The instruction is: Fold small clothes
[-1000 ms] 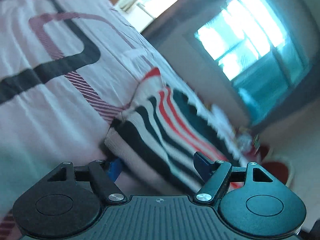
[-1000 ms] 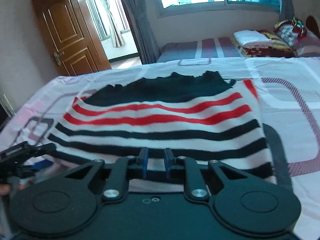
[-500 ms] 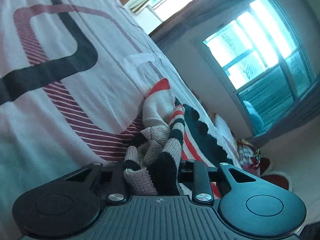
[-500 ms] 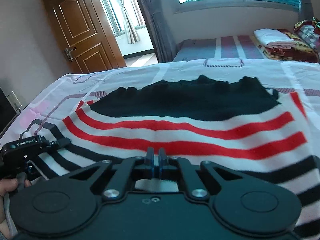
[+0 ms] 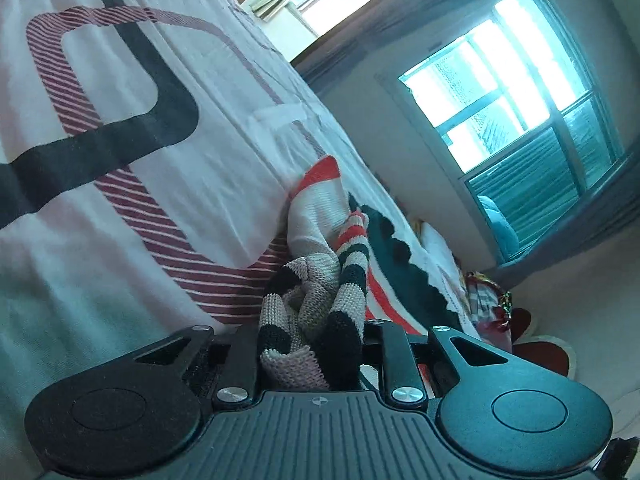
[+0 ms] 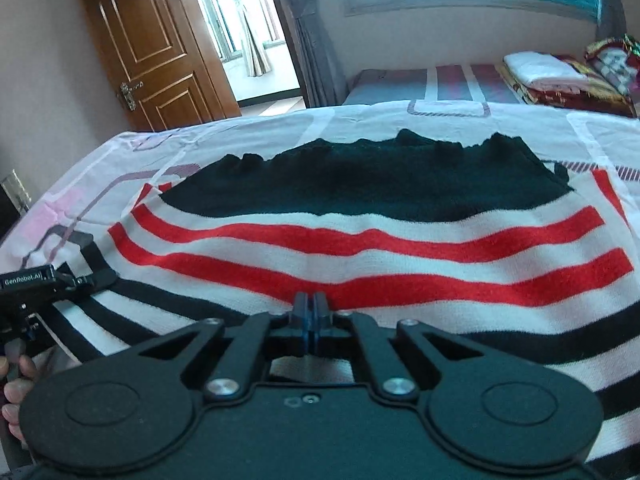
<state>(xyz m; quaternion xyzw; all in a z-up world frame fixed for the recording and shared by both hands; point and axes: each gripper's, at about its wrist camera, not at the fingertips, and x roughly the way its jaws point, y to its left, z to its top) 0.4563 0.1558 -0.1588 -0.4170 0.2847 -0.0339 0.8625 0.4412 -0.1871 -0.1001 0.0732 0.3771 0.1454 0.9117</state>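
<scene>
Your left gripper [image 5: 310, 344] is clamped on a bunched corner of the striped sweater [image 6: 360, 248]; its jaws have just been closing, and the knitted folds in black and cream fill the space between them. In the left wrist view the cloth rises from the jaws and runs away over the bed sheet [image 5: 120, 208], which is white with dark and striped red bands.

Your right gripper [image 6: 309, 312] has its blue fingers pressed together, with no gap between them. They have just been closing. The tips sit at the near edge of the sweater, at a red stripe, but whether a layer of cloth is pinched between them I cannot tell.

The sweater lies spread on the bed in front of you, with the black part far, then red stripes, then black stripes near. In the right wrist view, your left gripper is at the near left corner of the garment, with your hand [image 6: 16, 380] below it. A wooden door [image 6: 152, 48] stands far left, and folded bedding [image 6: 560, 76] lies far right.
</scene>
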